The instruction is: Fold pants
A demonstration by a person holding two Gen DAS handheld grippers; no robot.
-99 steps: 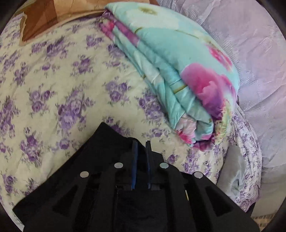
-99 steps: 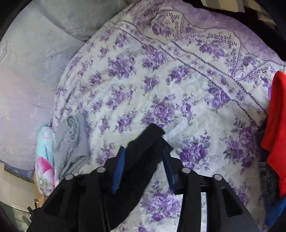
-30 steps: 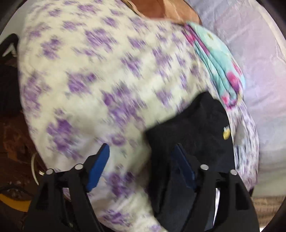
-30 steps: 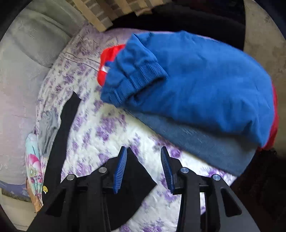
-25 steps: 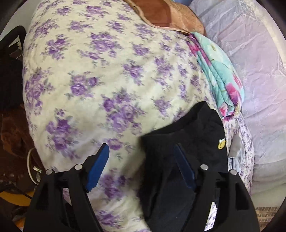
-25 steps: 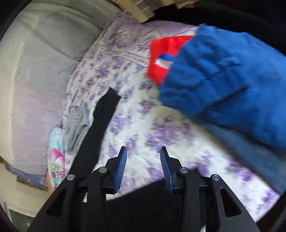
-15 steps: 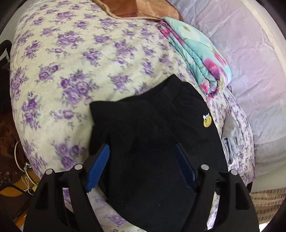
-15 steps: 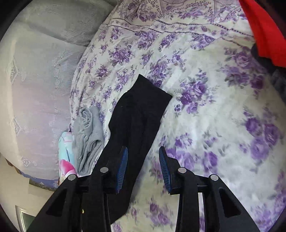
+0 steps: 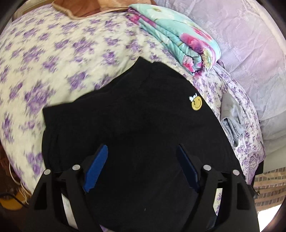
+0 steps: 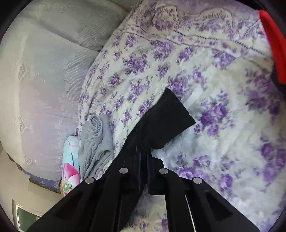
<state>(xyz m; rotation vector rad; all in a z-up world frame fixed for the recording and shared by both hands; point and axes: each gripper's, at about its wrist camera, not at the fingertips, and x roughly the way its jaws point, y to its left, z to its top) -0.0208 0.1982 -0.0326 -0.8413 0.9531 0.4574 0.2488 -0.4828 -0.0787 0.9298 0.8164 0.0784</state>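
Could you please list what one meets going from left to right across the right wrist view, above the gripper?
Pale lilac pillows → grey garment → black pants leg → purple floral bedsheet → red garment at the edge.

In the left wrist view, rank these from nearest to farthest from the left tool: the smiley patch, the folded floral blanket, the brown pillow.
1. Smiley patch, on the black pants, ahead and right of the left tool.
2. Folded floral blanket, farther up, on the right.
3. Brown pillow, at the top edge, left of the blanket.
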